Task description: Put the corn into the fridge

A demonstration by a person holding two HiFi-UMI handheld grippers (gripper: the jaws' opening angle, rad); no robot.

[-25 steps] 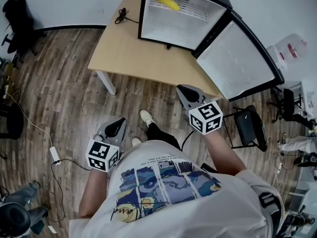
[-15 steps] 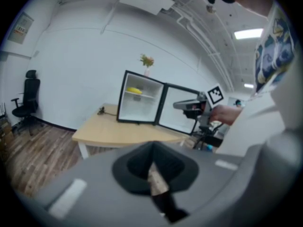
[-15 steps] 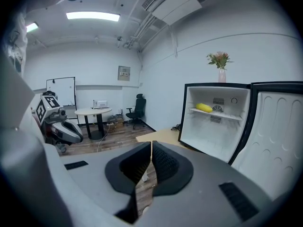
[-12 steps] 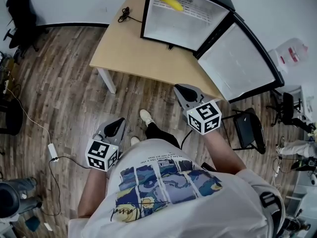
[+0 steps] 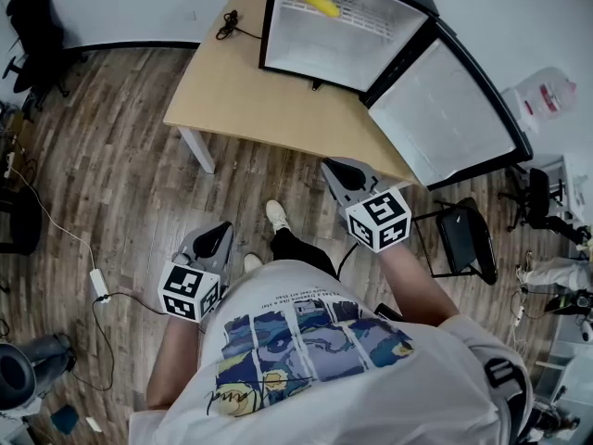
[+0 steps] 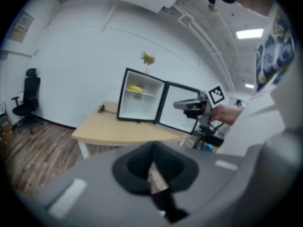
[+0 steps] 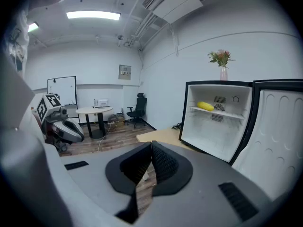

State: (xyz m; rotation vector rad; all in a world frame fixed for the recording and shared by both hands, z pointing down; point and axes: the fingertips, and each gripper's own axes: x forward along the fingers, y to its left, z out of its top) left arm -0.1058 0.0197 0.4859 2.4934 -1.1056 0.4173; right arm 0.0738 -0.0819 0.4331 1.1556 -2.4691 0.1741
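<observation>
Right claw point(image 5: 339, 169) edged inward, clenched empty like left claw point(image 5: 222, 231); fridge point(image 5: 338, 52) top cropped.

Beyond your black fingers point(image 7: 163, 164), yellow corn point(image 7: 205, 106) is showing against the white fridge point(image 7: 213, 131) lining. The table point(image 7: 161, 135) is looking tan.

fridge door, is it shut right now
No, the fridge door stands swung wide open, showing the corn inside.

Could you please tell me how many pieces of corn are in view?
1: the corn lies on the top shelf inside the open fridge; none shows elsewhere.
</observation>
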